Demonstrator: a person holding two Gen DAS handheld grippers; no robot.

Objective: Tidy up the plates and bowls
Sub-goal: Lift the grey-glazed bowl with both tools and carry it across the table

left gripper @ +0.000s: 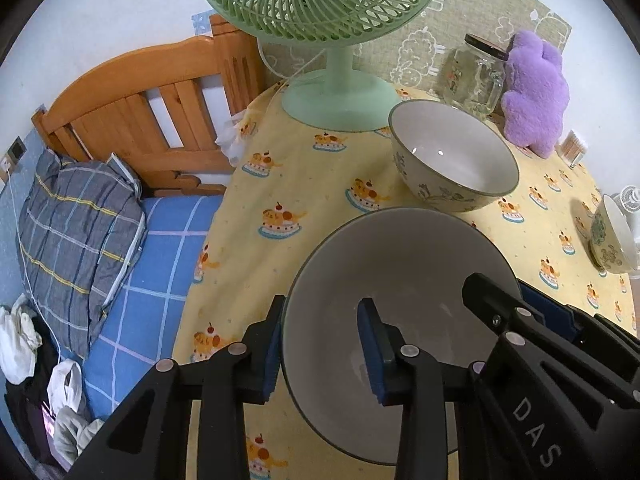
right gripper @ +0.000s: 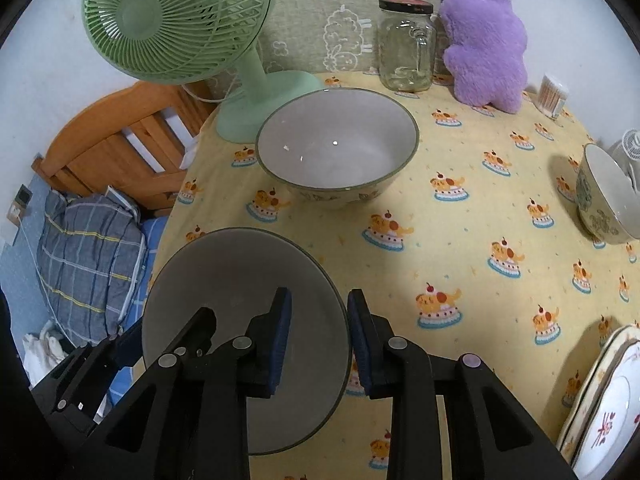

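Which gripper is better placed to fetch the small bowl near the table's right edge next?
Probably the right gripper: the small bowl sits on its side in both views. The left gripper straddles the left rim of the near bowl and would have to cross it and the right gripper.

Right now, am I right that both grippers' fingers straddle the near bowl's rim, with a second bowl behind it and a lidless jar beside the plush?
No: the jar has a dark lid on, as the right wrist view shows. Otherwise yes: left gripper and right gripper straddle the rim of the near bowl, the second bowl stands behind it, the jar beside the plush.
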